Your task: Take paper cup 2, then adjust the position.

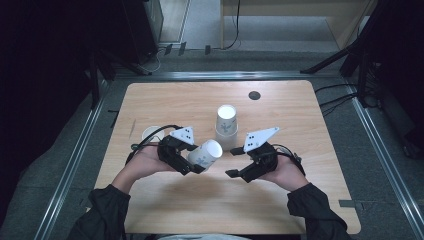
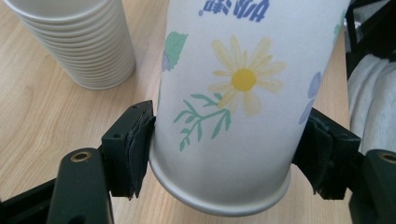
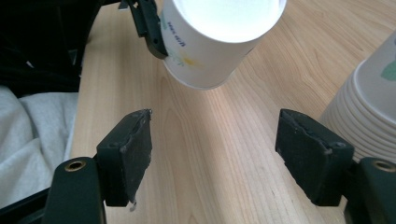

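While held: the flowered paper cup [image 2: 233, 93] sits between the two jaws of the left hand-held gripper [image 1: 187, 159], clamped on its wall just above the rolled rim, and it is lifted off the counter [image 1: 280, 200], tilted, with its flat bottom turned toward the other hand.
Right hand-held gripper [image 3: 212, 156]: its jaws stand wide apart with nothing between them; it points at the cup from near, not touching it.
Stacks: one inverted stack of cups [image 1: 226, 127] stands behind the two tools, near the middle of the counter; another stack [image 1: 151, 133] is just behind the left hand [image 1: 145, 162].
How the cup handles: I judge it very light and thin-walled, so it will dent easily if squeezed hard; the paper looks a little smooth and may slip.
Where to take hold: the rolled rim and the base ring are the stiffest parts, so a grip close to one of them seems safest; the middle of the wall would fold.
Risk: too much pressure may crush the cup out of round.
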The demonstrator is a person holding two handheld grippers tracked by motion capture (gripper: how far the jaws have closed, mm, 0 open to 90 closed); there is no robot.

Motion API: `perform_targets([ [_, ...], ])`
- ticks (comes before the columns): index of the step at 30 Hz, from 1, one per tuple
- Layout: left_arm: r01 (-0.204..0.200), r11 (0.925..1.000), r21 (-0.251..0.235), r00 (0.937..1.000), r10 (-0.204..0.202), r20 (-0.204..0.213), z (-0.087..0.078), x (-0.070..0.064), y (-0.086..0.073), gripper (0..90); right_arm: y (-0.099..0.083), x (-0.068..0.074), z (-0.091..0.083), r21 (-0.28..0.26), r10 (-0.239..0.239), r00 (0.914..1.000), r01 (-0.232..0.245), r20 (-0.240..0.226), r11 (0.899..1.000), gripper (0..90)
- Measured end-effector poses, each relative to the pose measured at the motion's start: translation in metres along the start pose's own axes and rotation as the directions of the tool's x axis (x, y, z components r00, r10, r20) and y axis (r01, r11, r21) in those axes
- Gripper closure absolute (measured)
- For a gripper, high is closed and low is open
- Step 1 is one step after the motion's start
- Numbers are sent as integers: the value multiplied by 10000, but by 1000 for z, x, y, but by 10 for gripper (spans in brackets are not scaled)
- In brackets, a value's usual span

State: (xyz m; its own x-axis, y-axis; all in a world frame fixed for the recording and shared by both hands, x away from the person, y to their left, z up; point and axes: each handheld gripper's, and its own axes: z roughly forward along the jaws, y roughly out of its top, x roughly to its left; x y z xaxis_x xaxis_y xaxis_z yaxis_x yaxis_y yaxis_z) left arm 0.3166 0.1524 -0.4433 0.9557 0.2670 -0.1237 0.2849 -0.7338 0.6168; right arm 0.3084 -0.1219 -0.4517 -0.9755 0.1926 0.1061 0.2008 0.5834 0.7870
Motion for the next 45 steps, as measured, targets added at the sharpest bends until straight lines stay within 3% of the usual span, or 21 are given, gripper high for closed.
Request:
perform_targets([
  [12, -588, 9919, 1130, 9978, 551, 358, 19, -2, 6, 272, -10, -1, 1, -274, -193, 9995, 200, 253, 9994, 272],
  [29, -1247, 9651, 2302, 9907, 1086, 815, 46, -13, 15, 272, -10, 5, 18, 55, -722, 9967, 725, -374, 9974, 267],
  [36, -1488, 9589, 2418, 9864, 1265, 1053, 54, -17, 20, 270, -8, 8, 30, 346, -1084, 9923, 1107, -602, 9933, 274],
  [41, -1559, 9583, 2396, 9853, 1337, 1065, 54, -18, 20, 264, -7, 12, 35, 499, -1341, 9882, 1380, -746, 9892, 345],
  [45, -1673, 9653, 2003, 9837, 1497, 999, 50, -17, 19, 240, -5, 12, 32, 478, -1328, 9890, 1360, -651, 9896, 349],
])
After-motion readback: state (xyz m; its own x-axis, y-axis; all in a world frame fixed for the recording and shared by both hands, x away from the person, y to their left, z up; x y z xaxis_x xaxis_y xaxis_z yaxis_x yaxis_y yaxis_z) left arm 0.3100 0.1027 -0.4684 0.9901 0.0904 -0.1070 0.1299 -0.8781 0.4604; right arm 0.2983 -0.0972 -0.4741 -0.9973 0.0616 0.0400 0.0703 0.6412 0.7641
